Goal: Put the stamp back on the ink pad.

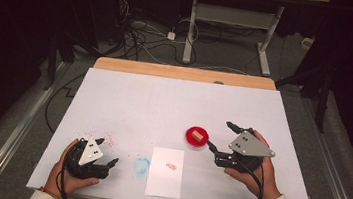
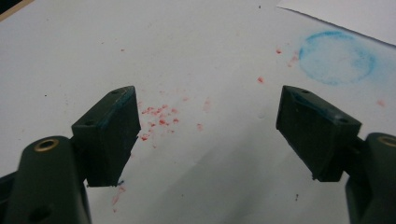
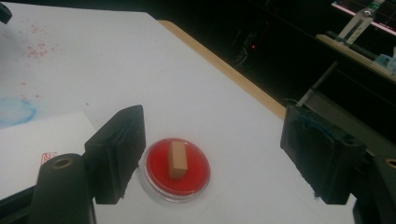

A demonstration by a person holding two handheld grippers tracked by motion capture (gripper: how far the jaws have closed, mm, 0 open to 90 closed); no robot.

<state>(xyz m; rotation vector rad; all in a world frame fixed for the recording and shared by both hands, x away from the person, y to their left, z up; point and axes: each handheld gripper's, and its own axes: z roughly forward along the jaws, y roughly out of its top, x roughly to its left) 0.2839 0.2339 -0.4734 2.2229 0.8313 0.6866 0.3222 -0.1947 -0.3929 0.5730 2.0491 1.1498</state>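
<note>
On the desk (image 1: 130, 94), a red mark is already printed on the paper (image 1: 165, 172); the stamp (image 3: 177, 159) is stood in the red ink pad (image 3: 176, 173), just left of the open-fingered right gripper (image 1: 221, 135). The left gripper (image 1: 106, 151) is held open too.

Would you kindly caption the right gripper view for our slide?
Open right gripper hovers above a wooden stamp lying in a red ink pad.

Left gripper (image 2: 208, 135) hangs over the white table cover (image 2: 93, 51), jaws spread wide w/ nothing between them. Red ink specks (image 2: 159, 119) lie scattered just beyond the left-hand jaw. Blue ring smudge (image 2: 337, 57) sits upper right, beside a paper sheet's (image 2: 355, 14) edge (corner only).
</note>
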